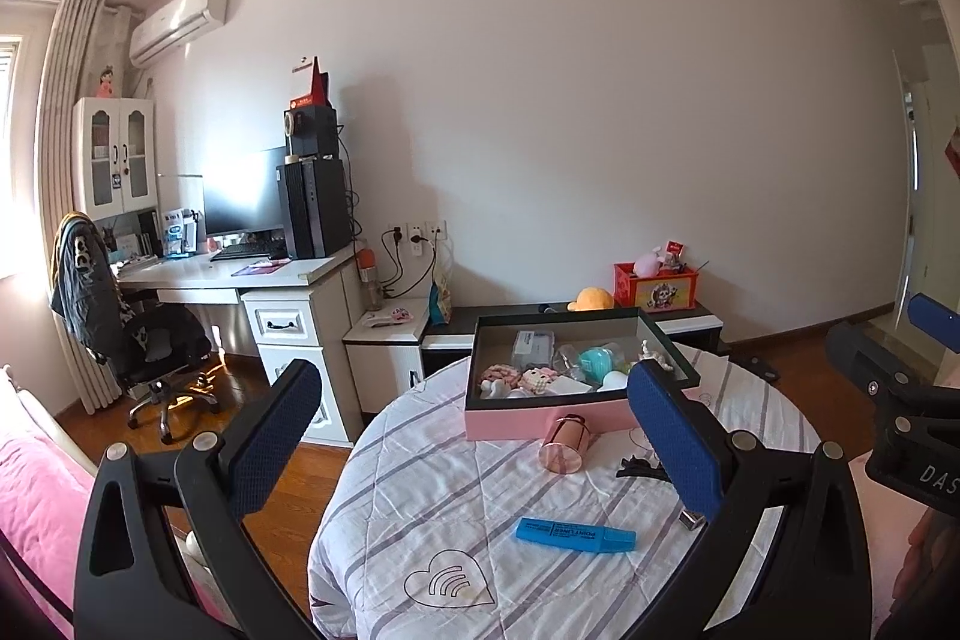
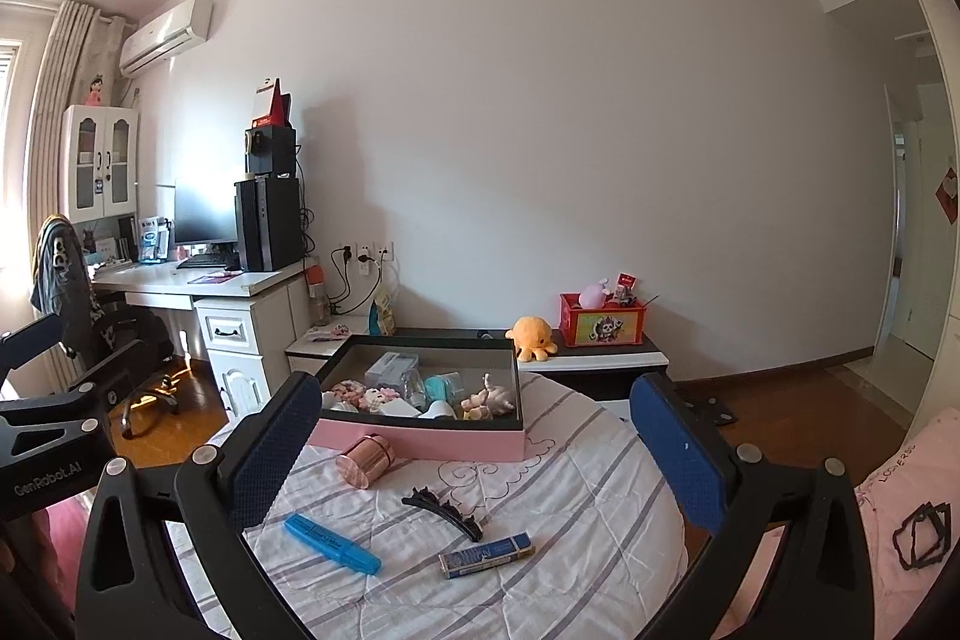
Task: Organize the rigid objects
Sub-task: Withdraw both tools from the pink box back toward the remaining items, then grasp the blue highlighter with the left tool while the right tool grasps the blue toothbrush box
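Pink box (image 2: 420,442), small toys inside

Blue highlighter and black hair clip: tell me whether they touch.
Apart. The right wrist view shows striped quilt between the blue highlighter and the black hair clip.

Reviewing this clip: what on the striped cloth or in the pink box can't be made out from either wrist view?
- Small blue-and-silver rectangular stick: left wrist view, mostly hidden behind the left gripper's blue finger pad; label print too small.
- Pink box contents: small, overlapping; most unidentifiable.
- Blue highlighter pen: label text too small.
- Rose-gold cylinder: contents hidden.
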The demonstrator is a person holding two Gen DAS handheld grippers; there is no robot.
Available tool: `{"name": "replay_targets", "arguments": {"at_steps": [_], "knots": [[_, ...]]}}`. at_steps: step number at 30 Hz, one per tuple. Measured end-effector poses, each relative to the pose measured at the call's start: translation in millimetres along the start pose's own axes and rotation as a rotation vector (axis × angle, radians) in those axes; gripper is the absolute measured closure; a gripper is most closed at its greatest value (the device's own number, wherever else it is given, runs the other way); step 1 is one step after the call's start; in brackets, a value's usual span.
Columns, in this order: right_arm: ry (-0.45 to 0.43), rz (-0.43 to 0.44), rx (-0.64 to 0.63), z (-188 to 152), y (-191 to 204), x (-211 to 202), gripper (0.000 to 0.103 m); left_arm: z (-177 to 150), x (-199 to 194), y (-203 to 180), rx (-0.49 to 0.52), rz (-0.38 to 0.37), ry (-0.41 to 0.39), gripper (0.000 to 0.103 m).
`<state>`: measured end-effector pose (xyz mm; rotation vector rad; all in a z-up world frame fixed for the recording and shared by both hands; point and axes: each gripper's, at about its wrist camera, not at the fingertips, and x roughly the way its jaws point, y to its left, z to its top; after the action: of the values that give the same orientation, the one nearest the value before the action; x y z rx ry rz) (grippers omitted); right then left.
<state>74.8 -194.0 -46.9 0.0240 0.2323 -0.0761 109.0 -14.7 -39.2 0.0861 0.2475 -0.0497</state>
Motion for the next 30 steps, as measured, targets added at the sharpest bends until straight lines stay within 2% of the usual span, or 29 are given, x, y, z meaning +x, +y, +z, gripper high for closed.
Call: {"name": "replay_targets", "arguments": {"at_steps": [4, 9, 14, 19, 25, 27, 30], "knots": [[0.048, -0.008, -0.002, -11.6, -4.0, 13.9, 0.0, -15.4, 19.8, -9.4, 0.016, -0.039, 0.066, 0.0], [0.139, -0.039, -0.005, -37.5, -15.3, 37.4, 0.0, -55.8, 58.9, -27.2, 0.037, -0.085, 0.243, 0.0], [0.223, -0.066, 0.017, -62.3, -32.7, 59.6, 0.0, -93.5, 92.5, -59.6, 0.055, -0.096, 0.382, 0.0], [0.27, -0.075, 0.027, -78.6, -47.0, 75.6, 0.0, -121.4, 128.7, -82.7, 0.051, -0.092, 0.51, 0.0], [0.354, -0.071, 0.044, -97.0, -56.4, 101.2, 0.0, -144.2, 162.1, -78.8, 0.029, -0.059, 0.621, 0.0], [0.384, -0.056, 0.041, -102.5, -51.7, 109.3, 0.0, -147.1, 162.6, -67.3, -0.019, -0.074, 0.634, 0.0], [0.443, -0.033, 0.008, -109.4, -37.1, 125.5, 0.0, -150.3, 156.3, -54.6, -0.009, -0.056, 0.633, 0.0]]}}
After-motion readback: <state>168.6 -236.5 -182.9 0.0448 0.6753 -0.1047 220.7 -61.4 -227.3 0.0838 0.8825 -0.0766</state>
